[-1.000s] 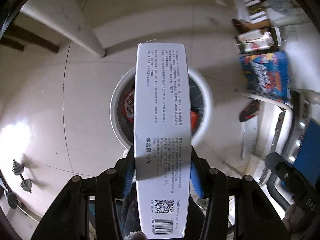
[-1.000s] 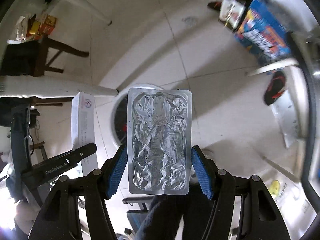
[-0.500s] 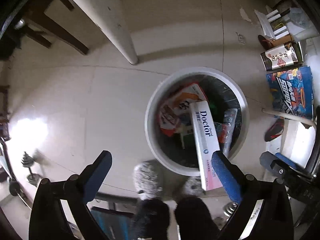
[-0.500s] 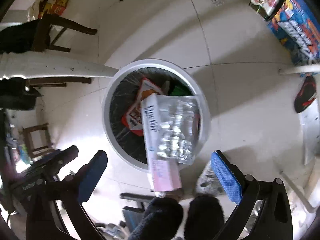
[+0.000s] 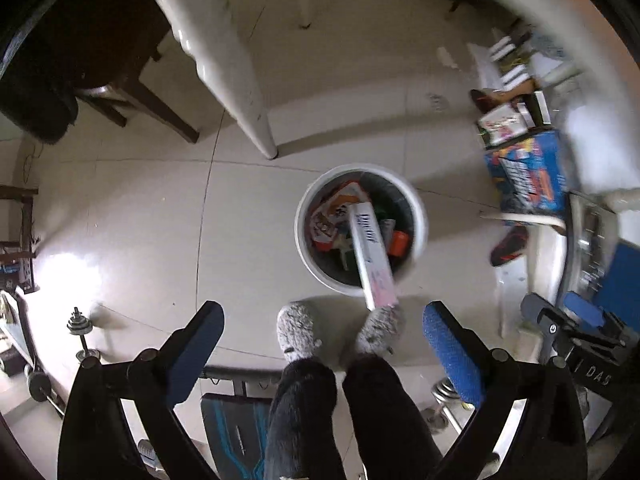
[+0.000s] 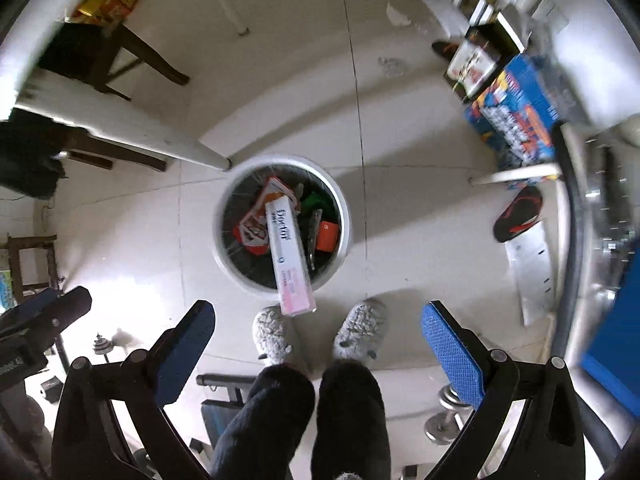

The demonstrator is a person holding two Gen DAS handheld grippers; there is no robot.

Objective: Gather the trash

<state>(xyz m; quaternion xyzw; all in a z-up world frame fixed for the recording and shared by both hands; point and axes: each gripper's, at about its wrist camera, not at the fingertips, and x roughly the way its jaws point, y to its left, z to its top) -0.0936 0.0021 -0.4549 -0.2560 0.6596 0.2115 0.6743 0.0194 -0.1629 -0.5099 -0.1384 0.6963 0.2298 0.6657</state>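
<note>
Left wrist view, left to right: dumbbell (image 5: pixel 82 334) on the pale tile floor (image 5: pixel 132 216) at the far left, dark wooden chair (image 5: pixel 120 92) above it, white table leg (image 5: pixel 240 92) slanting down toward centre. Left gripper (image 5: pixel 322 344) spread wide, blue pads well apart, nothing between them. Below it, the person's dark trouser legs and grey fuzzy slippers (image 5: pixel 298 334). Just beyond the slippers stands the white trash bin (image 5: pixel 306 248), dark liner inside, holding red-and-white wrappers, something green and an orange item. Long white toothpaste box (image 5: pixel 370 252) lies tilted in the bin, its far end down among the trash, its pink near end sticking out over the rim toward the slippers. Right of the bin: red-and-black slipper (image 5: pixel 510 246), blue printed carton (image 5: pixel 528 178), the other tool's dark body at the frame edge. Right wrist view: same bin (image 6: pixel 224 248) sits centre-left, box (image 6: pixel 288 254) propped the same way across its near rim, orange item just right of it. Right gripper (image 6: pixel 318 340) also splayed open and empty. Blister pack not made out in the bin. Blue carton (image 6: pixel 516 116) and stray slipper (image 6: pixel 518 214) at right.
</note>
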